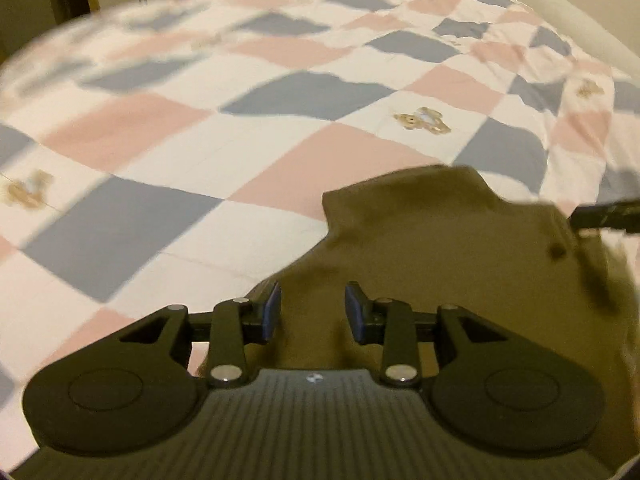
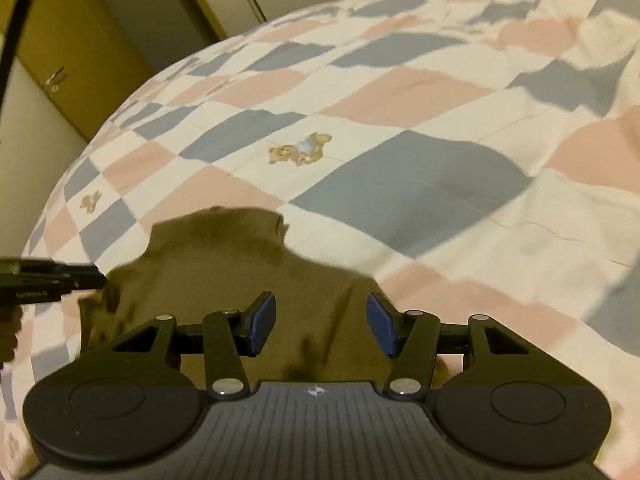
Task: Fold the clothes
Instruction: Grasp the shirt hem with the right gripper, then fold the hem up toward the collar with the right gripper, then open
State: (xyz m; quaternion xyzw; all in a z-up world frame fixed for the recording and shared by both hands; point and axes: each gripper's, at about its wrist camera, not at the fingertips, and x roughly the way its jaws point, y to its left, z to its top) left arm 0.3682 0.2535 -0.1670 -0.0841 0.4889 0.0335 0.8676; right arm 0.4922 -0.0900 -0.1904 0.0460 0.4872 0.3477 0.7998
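Note:
An olive-brown garment (image 1: 432, 248) lies on the checked bedspread, its far end forming a narrow tab. My left gripper (image 1: 313, 312) hovers over the garment's near left part, blue pads apart and nothing between them. In the right wrist view the same garment (image 2: 224, 256) spreads below my right gripper (image 2: 322, 322), which is open above the cloth. The right gripper's dark tip (image 1: 604, 216) shows at the right edge of the left wrist view. The left gripper's black tip (image 2: 52, 276) pokes in from the left in the right wrist view, beside the garment's edge.
The bedspread (image 1: 248, 152) is a pink, blue and white check with small teddy-bear prints (image 1: 422, 120). A wooden door with a handle (image 2: 56, 76) and pale wardrobe panels stand beyond the bed's far left side. A black cable (image 2: 20, 4) hangs at the upper left.

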